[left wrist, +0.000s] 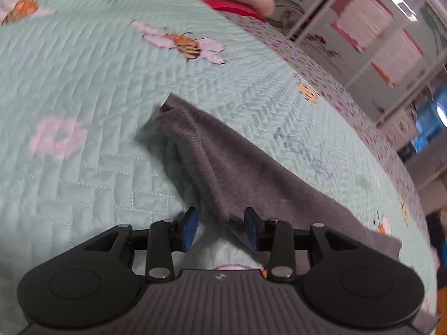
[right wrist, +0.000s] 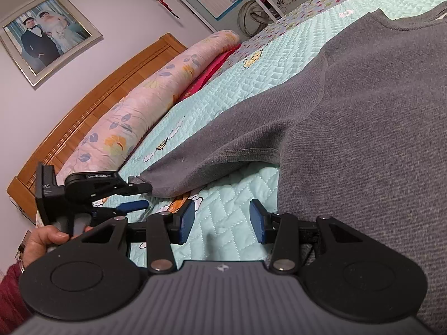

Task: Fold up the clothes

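Grey fleecy long-sleeved sweater [right wrist: 363, 117] lies spread flat on the mint-green quilted bedspread [right wrist: 251, 83] with printed bees and flowers. Body of the garment covers the bed's right part in the right wrist view; neckline points toward the far edge.

One sleeve [right wrist: 212, 153] stretches out from the body toward the headboard side. Its cuff end lies just in front of my left claw [right wrist: 137, 195], seen side-on in the right wrist view, fingers parted, one above and one below cuff level. In its own view the left claw [left wrist: 220, 229] is wide open, blue pads [left wrist: 190, 229] apart, sleeve fabric [left wrist: 237, 167] running between them; nothing gripped.

My right claw [right wrist: 222, 220] is also wide open, holding nothing, over bare bedspread beside the sweater's side hem, under the armpit.

Floral bolster pillow [right wrist: 145, 97] lies along the wooden headboard [right wrist: 92, 97].
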The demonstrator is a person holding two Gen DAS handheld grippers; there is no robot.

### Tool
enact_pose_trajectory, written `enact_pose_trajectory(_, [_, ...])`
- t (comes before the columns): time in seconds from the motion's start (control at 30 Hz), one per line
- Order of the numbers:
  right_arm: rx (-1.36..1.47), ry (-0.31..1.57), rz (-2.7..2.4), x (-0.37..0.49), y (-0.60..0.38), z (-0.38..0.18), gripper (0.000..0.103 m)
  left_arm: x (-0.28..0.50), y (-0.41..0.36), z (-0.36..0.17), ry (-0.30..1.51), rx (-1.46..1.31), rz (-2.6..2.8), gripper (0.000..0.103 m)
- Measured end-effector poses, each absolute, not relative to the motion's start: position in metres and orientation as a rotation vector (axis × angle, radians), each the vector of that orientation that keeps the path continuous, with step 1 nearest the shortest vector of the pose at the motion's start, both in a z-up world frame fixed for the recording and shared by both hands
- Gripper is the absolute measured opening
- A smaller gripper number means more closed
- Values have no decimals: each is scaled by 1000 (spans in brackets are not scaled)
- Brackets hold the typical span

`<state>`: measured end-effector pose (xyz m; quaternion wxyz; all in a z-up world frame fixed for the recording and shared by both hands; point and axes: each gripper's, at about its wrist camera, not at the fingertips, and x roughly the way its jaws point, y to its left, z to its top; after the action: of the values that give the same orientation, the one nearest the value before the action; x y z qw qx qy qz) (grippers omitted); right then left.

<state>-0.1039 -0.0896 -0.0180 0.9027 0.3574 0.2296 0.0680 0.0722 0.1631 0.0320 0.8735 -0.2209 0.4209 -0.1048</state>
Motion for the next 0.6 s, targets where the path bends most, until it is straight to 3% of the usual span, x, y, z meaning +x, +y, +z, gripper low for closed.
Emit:
enact_pose_trajectory(0.13, [739,475,142,-103,-89,-18,44,83,168,30,812,-487,-195,41])
enact_pose_trajectory(0.23, [741,475,144,-104,-90,-18,44,87,172,32,756,-487,-198,5])
enact_pose_trajectory(0.43, [741,477,144,-105,-90,-19,44,92,163,17,719,-340,-225,6])
enact_pose_trajectory(0.6, [742,494,145,-104,-91,-16,44,76,176,25,734,-377,-179,18])
